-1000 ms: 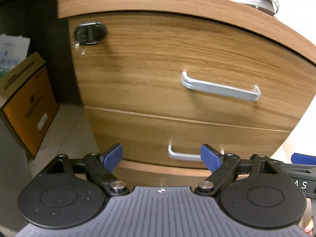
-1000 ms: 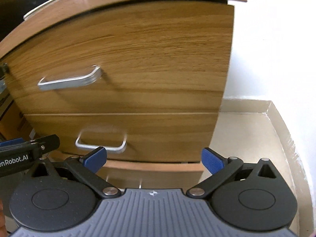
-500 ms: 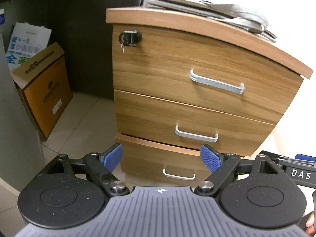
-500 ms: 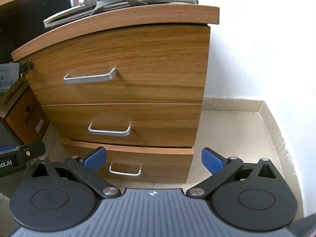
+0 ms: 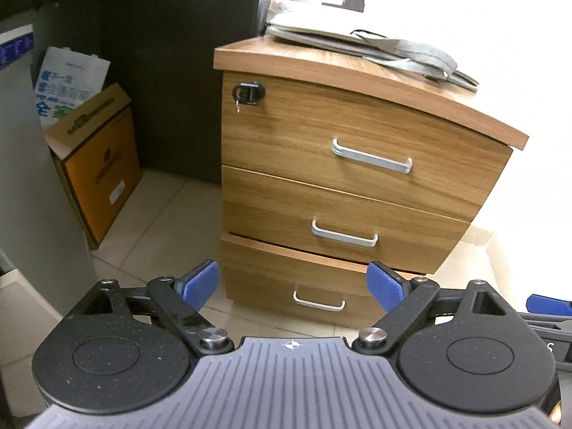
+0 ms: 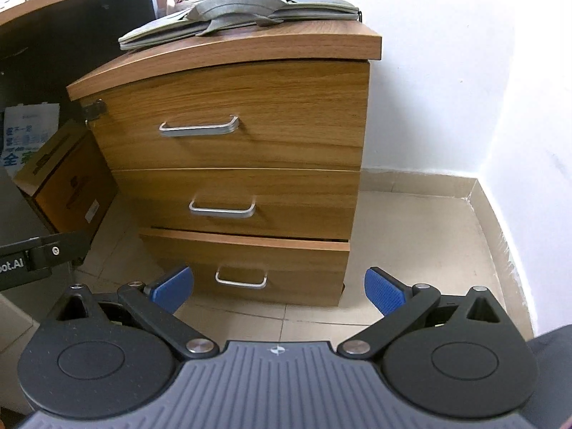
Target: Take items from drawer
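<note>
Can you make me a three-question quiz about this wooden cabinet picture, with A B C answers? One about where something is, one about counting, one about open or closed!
1. Where does the grey bag lie?
A. on the floor
B. on top of the cabinet
C. inside the cardboard box

2. How many drawers with a metal handle does the cabinet have?
A. two
B. three
C. five

3. How does the bottom drawer stand?
A. pulled out a little
B. pushed in flush
C. taken right out

Answers:
1 B, the bag rests on the wooden top in both views.
2 B, the top drawer, the middle drawer and the bottom drawer each carry one silver handle.
3 A, its front juts forward of the middle drawer with a dark gap above it, while the left gripper and right gripper hang open in front, touching nothing.
</note>
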The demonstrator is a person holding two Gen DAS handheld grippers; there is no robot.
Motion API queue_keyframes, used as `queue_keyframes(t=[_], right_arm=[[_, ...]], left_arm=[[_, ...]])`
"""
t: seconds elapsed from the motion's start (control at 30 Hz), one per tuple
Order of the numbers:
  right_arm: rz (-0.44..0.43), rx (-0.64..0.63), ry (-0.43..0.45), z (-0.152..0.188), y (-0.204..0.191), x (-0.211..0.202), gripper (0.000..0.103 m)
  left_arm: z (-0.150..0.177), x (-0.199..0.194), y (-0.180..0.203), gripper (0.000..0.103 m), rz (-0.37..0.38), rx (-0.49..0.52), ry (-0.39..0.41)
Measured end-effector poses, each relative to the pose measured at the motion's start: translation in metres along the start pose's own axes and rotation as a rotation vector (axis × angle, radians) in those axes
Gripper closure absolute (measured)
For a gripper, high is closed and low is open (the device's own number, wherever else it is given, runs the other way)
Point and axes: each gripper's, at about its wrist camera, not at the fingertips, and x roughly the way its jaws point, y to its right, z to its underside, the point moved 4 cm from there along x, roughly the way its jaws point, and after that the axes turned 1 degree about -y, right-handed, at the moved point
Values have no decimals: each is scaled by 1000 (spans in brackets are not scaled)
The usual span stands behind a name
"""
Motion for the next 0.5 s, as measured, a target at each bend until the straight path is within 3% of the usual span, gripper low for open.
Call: queue_keyframes(t=[0.5], right_arm=[[-67, -103, 4, 9, -10, -72, 0]], left_arm=[[20, -67, 5, 7, 2, 21, 1]])
